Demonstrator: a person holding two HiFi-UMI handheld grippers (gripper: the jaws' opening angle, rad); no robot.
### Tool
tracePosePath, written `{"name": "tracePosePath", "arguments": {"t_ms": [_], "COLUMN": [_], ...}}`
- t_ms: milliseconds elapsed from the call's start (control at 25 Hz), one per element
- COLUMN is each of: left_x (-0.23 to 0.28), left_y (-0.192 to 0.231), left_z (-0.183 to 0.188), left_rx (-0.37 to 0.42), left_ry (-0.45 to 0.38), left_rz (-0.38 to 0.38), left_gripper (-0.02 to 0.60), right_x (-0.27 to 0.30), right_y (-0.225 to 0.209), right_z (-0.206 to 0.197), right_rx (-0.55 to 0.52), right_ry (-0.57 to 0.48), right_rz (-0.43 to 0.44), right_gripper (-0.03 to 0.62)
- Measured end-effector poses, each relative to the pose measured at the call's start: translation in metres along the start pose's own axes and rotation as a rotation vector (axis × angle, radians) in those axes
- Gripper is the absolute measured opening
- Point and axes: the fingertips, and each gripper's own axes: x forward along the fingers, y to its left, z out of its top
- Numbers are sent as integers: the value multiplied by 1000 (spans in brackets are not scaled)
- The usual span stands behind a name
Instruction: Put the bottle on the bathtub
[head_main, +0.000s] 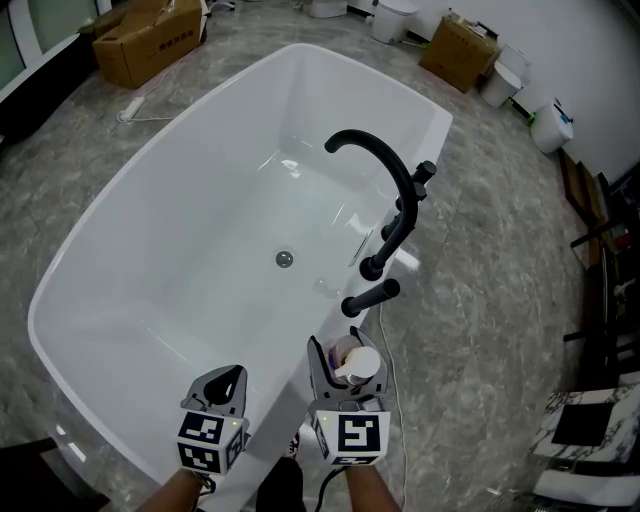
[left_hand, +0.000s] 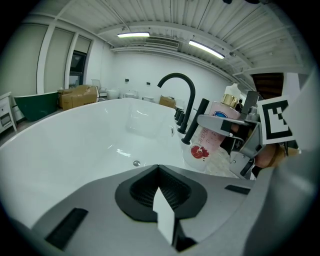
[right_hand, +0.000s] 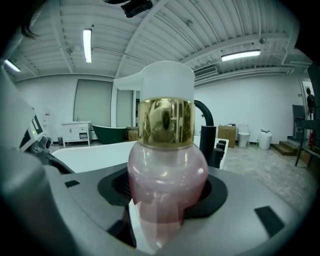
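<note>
We hold the bottle (right_hand: 165, 165) upright, clamped in the right gripper (head_main: 346, 354) over the bathtub's (head_main: 438, 125) near right rim, so the rim lies straight below, near side of the tap (head_main: 385, 172). The left gripper (head_main: 230, 380) is closed on nothing.

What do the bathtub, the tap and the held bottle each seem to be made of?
Bathtub: glossy white acrylic or ceramic, by its highlights. Tap: matte black, probably metal. Bottle: translucent pink plastic, likely; mirror-gold collar, white cap.
</note>
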Motion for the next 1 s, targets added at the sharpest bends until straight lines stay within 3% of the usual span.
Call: {"name": "tracePosePath", "arguments": {"t_ms": [280, 1000], "left_x": [-4, -28], "left_y": [1, -9], "left_z": [0, 34], "left_rx": [9, 38], "left_ry": [-3, -35], "left_rz": [-3, -22], "left_gripper": [3, 3], "right_x": [-6, -40], "right_y": [-1, -6], "right_z": [-3, -8], "right_rx": [13, 148], "right_ry": [-2, 92], "right_rz": [-21, -85], "right_gripper": [284, 291]}}
